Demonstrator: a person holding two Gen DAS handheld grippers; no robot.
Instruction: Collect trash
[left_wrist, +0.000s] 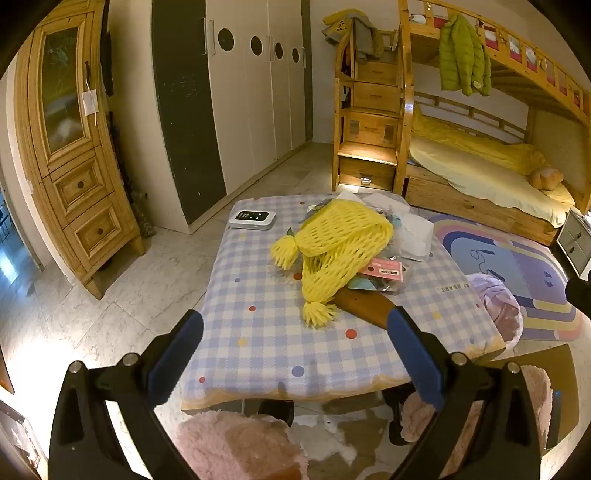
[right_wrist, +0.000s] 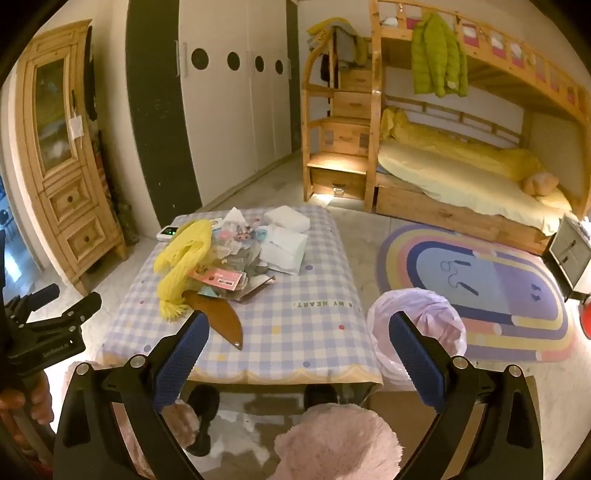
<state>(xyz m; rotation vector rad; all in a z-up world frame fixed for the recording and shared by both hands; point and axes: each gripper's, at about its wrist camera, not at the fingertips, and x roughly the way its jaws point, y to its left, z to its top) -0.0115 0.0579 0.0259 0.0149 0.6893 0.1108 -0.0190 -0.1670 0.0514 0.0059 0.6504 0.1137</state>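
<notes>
A low table with a checked cloth holds a pile of trash: yellow foam fruit netting, a pink-labelled plastic packet, crumpled wrappers, white tissue packs and a brown leather sheath. A bin lined with a pale purple bag stands at the table's right side. My left gripper is open and empty above the table's near edge. My right gripper is open and empty near the front right corner.
A white device with a dark screen lies at the table's far left corner. Pink fluffy stools stand at the near side. A rainbow rug, a bunk bed, wardrobes and a wooden cabinet surround the table.
</notes>
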